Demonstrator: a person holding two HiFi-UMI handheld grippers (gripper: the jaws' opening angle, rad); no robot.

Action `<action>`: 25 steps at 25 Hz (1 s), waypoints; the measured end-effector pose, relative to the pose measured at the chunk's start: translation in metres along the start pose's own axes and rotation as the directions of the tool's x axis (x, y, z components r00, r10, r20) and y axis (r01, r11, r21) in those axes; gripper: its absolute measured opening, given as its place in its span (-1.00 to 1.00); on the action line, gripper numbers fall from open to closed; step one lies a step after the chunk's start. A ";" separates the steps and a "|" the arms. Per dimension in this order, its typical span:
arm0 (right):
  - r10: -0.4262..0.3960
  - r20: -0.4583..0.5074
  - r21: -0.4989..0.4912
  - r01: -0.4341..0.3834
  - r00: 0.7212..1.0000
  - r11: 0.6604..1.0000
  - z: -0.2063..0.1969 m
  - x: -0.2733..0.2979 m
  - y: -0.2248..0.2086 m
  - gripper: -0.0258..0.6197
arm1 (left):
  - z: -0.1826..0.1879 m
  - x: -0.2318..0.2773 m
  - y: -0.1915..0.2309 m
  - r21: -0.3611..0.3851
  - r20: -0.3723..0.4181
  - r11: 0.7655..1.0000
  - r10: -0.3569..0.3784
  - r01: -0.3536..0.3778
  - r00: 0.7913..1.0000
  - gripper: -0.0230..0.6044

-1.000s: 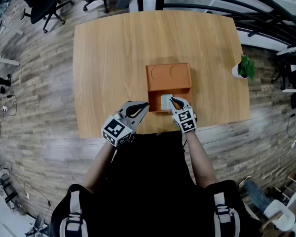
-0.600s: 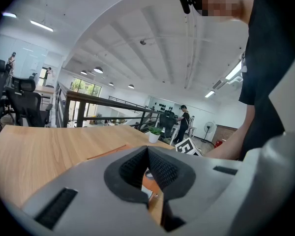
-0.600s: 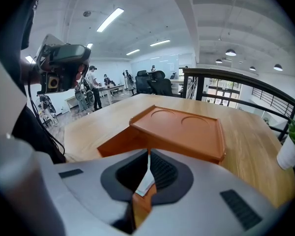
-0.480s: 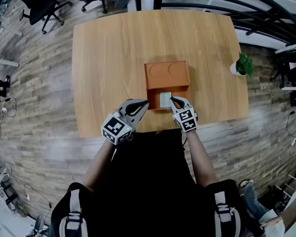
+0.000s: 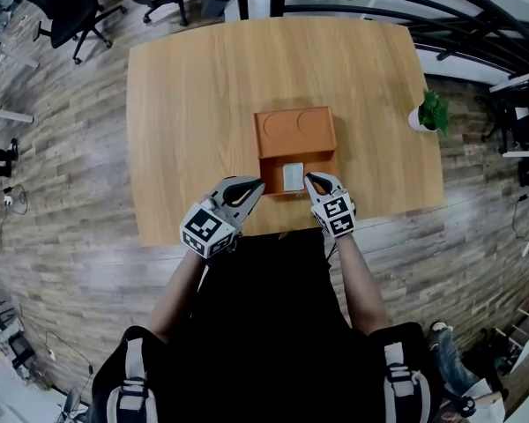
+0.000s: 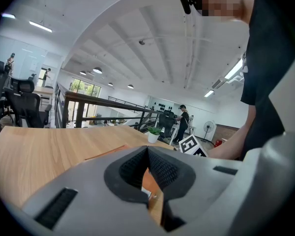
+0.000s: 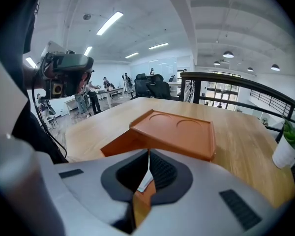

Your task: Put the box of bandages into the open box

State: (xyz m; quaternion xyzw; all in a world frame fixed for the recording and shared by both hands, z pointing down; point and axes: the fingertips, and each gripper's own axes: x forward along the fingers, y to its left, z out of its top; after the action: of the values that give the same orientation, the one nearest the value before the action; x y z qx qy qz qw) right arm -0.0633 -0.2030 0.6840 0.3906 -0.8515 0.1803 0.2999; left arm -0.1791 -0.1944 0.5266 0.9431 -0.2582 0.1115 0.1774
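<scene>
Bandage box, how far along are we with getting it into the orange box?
Done, it seems: the bandage box lies inside the open orange box, in front of the raised lid. In hand: nothing. The left gripper and right gripper are both shut and empty at the box's near edge. Left: probably only drawing the grippers back.

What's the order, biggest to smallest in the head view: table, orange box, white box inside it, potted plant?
The table, then the orange box; white box and potted plant look too alike to rank.
</scene>
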 end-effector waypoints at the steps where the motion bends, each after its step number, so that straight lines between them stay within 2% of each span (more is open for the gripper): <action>1: 0.001 0.006 -0.001 -0.001 1.000 1.000 0.002 -0.002 0.000 -0.84 | 0.000 0.000 0.000 0.001 0.000 1.000 0.002 -0.002 1.000 -0.86; 14: 0.061 0.103 -0.069 -0.054 0.993 0.996 0.035 -0.036 0.006 -0.84 | 0.002 0.015 -0.014 -0.005 0.003 1.000 0.026 -0.026 1.000 -0.86; 25: 0.146 0.134 -0.167 -0.123 0.980 0.978 0.054 -0.064 0.007 -0.84 | 0.008 0.033 -0.033 -0.016 0.017 0.997 0.072 -0.072 0.997 -0.86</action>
State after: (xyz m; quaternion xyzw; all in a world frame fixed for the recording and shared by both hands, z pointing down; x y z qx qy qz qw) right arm -0.0558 -0.1925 0.6011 0.3192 -0.9071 0.1033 0.2540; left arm -0.1335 -0.1856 0.5201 0.9327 -0.2945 0.1074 0.1783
